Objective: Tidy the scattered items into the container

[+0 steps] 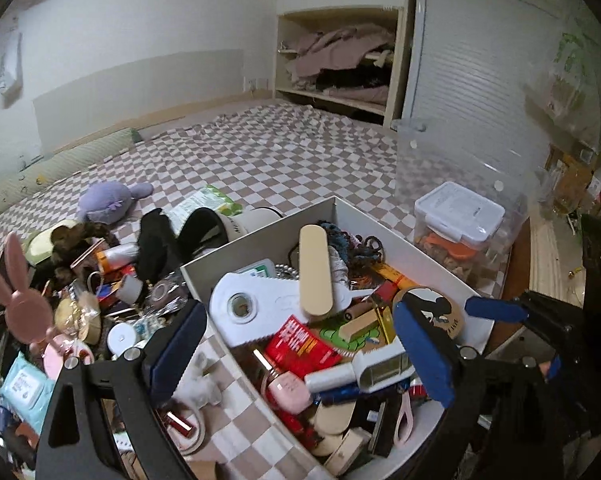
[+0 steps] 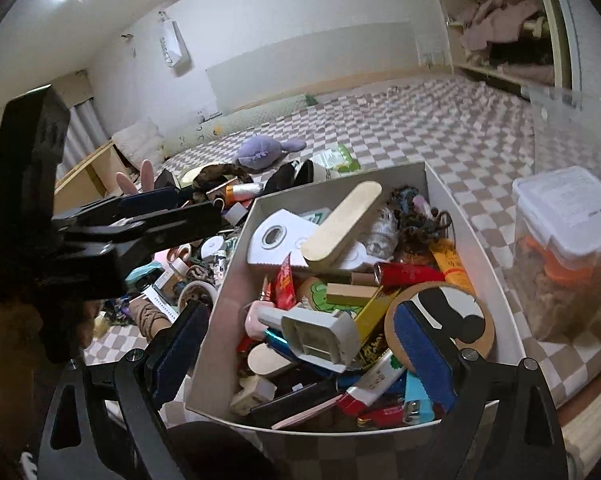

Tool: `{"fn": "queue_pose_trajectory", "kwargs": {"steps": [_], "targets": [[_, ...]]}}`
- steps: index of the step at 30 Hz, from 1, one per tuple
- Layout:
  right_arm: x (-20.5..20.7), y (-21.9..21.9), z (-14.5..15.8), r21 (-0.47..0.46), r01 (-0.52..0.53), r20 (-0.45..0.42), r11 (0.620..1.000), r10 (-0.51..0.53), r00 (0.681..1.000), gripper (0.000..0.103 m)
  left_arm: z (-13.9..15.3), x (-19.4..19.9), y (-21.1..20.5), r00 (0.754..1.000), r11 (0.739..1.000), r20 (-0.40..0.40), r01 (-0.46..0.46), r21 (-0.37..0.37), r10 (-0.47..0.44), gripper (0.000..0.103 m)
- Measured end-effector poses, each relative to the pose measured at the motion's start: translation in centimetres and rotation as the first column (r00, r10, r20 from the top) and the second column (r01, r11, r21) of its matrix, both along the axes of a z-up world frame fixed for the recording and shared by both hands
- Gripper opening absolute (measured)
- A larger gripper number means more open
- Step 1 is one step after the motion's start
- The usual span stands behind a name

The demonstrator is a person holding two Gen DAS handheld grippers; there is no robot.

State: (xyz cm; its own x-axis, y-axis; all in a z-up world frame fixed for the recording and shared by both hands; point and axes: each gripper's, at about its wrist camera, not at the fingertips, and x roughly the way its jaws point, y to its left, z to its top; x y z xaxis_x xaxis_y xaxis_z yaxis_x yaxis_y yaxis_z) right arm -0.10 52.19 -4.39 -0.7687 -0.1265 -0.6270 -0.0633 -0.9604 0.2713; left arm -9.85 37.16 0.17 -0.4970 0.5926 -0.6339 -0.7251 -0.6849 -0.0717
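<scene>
A white cardboard box [image 1: 260,236] [image 2: 236,280] stands on the checkered bed, packed with several small items: a cream case [image 1: 315,272] [image 2: 340,224], a white tape dispenser [image 1: 244,304], tubes, and a round cork coaster [image 2: 448,312]. My left gripper [image 1: 300,348] is open and holds nothing; one finger is over the bedcover, the other over the box. My right gripper [image 2: 300,352] is open too, above the box's near end. Scattered items lie left of the box: a pink bunny mirror [image 1: 24,304], a wipes pack [image 1: 24,388] and a tape roll [image 1: 188,428].
A purple plush [image 1: 108,200] [image 2: 260,152] and black cloth [image 1: 156,240] lie behind the pile. A clear tub [image 1: 460,152] holding a lidded food box [image 1: 460,212] [image 2: 564,208] stands right of the box. A hand [image 2: 16,344] holds the left gripper [image 2: 188,208]. The bed edge runs along the right.
</scene>
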Motion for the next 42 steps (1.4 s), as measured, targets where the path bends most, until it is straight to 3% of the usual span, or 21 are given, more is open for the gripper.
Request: {"fn": "queue_pose_trajectory", "kwargs": {"steps": [2,5,22,27,29,35,42], "targets": [[0.2,-0.8,0.4,0.024,0.005,-0.021,1.0,-0.004,1.0,0.094,0.0,0.2,-1.3,1.0,1.0,-0.004,-0.015,0.013,0.015,0.096],[0.4,-2.0,0.9,0.046,0.016,-0.056,0.999,-0.013,0.998,0.103,-0.2,0.3,-3.5,0.999,0.999,-0.01,-0.048,0.024,0.048,0.096],[-1.3,-9.3,0.2,0.072,-0.005,-0.073,0.997,0.01,0.997,0.103,-2.5,-1.3,-17.2,0.968,0.966,0.0,-0.252,0.048,0.253,0.096],[-2.5,-12.4,-0.1,0.106,-0.017,-0.1,0.994,0.027,0.995,0.103,-3.4,-2.0,-21.8,0.941,0.941,-0.008,-0.337,0.04,0.337,0.096],[-3.0,-13.4,-0.2,0.11,-0.018,-0.115,0.994,0.031,0.993,0.103,-3.7,-2.3,-23.7,0.926,0.925,-0.016,-0.377,0.036,0.378,0.103],[-4.8,-15.7,-0.9,0.048,-0.045,-0.128,0.998,0.051,0.991,0.103,-5.3,-3.3,-28.6,0.893,0.893,0.025,-0.449,0.033,0.449,0.103],[-7.7,-19.0,-2.4,0.087,-0.126,-0.053,0.988,0.131,0.99,0.103,-8.4,-4.1,-32.2,0.858,0.859,0.044,-0.512,-0.003,0.512,0.103]]}}
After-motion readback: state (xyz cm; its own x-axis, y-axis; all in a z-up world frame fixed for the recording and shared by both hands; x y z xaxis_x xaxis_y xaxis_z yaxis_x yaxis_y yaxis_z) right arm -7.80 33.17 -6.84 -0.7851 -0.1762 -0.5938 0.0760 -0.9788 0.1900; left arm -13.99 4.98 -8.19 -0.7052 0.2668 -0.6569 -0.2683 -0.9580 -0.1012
